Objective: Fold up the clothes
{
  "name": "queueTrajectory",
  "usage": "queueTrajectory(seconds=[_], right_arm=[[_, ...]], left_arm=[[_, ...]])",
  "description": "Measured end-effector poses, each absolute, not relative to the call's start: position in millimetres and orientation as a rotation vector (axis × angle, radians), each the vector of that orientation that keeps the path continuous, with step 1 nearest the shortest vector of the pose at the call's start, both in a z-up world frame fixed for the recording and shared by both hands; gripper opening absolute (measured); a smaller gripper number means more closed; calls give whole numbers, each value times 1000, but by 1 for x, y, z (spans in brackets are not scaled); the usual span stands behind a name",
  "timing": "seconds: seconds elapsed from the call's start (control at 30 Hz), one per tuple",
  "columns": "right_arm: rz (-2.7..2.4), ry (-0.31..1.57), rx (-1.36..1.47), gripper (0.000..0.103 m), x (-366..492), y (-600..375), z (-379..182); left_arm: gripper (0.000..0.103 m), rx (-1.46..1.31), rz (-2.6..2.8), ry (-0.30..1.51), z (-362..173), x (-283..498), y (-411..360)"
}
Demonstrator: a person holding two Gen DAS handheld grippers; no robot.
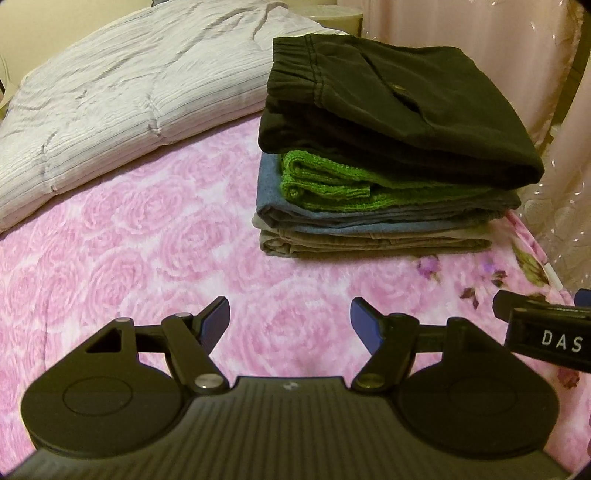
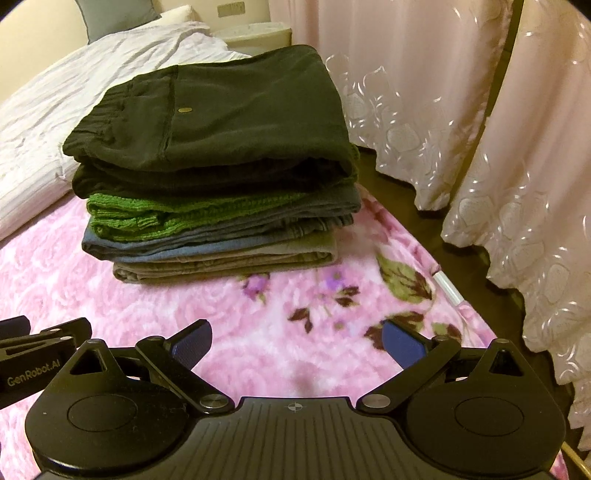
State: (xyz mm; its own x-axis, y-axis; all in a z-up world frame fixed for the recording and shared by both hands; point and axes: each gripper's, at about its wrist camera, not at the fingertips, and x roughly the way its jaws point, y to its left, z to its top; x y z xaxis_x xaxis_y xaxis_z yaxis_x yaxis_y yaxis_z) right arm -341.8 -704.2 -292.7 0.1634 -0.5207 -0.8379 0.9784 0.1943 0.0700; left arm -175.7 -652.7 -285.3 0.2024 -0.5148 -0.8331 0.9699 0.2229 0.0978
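A stack of folded clothes [image 1: 388, 162] sits on the pink rose blanket [image 1: 147, 240]: black trousers [image 1: 406, 99] on top, a green knit [image 1: 332, 188], a blue garment [image 1: 369, 218] and an olive one [image 1: 369, 243] at the bottom. The stack also shows in the right wrist view [image 2: 218, 166]. My left gripper [image 1: 290, 321] is open and empty, hovering over the blanket in front of the stack. My right gripper [image 2: 297, 343] is open and empty, also in front of the stack. Each gripper shows at the other view's edge.
A grey-white striped quilt [image 1: 110, 103] lies bunched behind and left of the stack. Pink embroidered curtains [image 2: 517, 166] hang to the right, past the bed's edge [image 2: 450, 291] and a dark floor strip. A small bedside cabinet [image 2: 255, 35] stands at the back.
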Motion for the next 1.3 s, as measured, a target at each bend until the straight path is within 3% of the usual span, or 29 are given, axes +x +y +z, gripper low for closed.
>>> queueTrajectory(seconds=[0.5, 1.3], right_arm=[[-1219, 756, 717, 101, -347, -683, -263], [-1183, 714, 725, 101, -342, -613, -144]], left_arm=[[69, 707, -1187, 768, -260, -181, -631], [69, 629, -1167, 811, -142, -181, -567]])
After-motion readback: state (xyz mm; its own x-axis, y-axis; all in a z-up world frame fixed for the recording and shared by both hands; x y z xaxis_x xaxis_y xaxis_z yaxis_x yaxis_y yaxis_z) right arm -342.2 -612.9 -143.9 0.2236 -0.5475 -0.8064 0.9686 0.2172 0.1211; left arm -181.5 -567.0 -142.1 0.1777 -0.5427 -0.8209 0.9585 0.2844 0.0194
